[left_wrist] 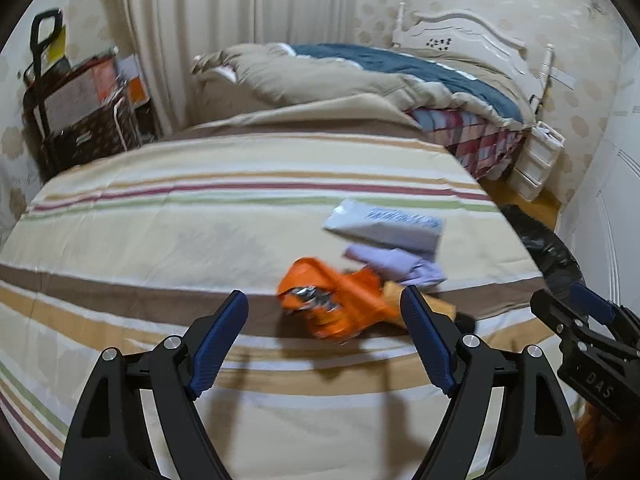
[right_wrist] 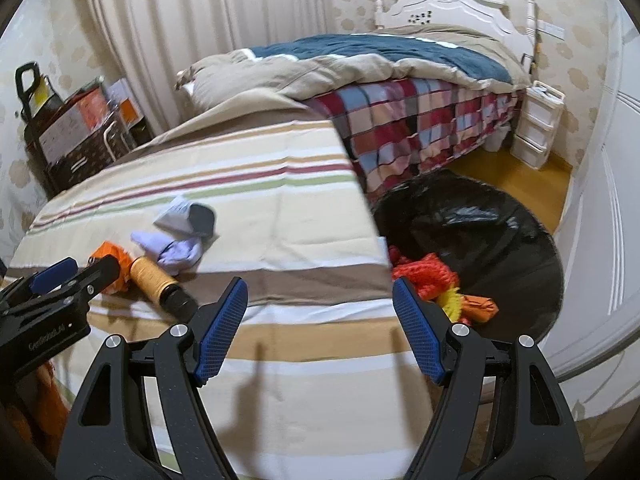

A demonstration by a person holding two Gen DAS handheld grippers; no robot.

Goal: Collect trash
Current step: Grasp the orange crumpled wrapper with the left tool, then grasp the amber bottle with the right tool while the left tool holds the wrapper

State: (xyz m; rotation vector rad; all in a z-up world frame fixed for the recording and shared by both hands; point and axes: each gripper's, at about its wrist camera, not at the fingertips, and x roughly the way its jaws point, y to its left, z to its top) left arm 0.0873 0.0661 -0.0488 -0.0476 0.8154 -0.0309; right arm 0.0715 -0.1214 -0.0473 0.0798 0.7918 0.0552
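Trash lies on the striped bed sheet (left_wrist: 200, 220): an orange foil wrapper (left_wrist: 332, 304), a crumpled lilac tissue (left_wrist: 396, 266), a grey-white packet (left_wrist: 384, 226) and a tan spool with a black end (right_wrist: 156, 280). My left gripper (left_wrist: 324, 336) is open and empty, just short of the orange wrapper. My right gripper (right_wrist: 320, 320) is open and empty over the bed's edge; it also shows in the left wrist view (left_wrist: 576, 312). A black trash bag (right_wrist: 480, 232) stands on the floor right of the bed, with orange and yellow trash (right_wrist: 432, 280) inside.
A folded duvet (right_wrist: 360, 60) and a checked blanket (right_wrist: 420, 120) lie at the bed's far end by the white headboard (right_wrist: 440, 4). A white drawer unit (right_wrist: 536, 124) stands by the wall. Boxes and a cart (left_wrist: 80, 108) stand at the far left.
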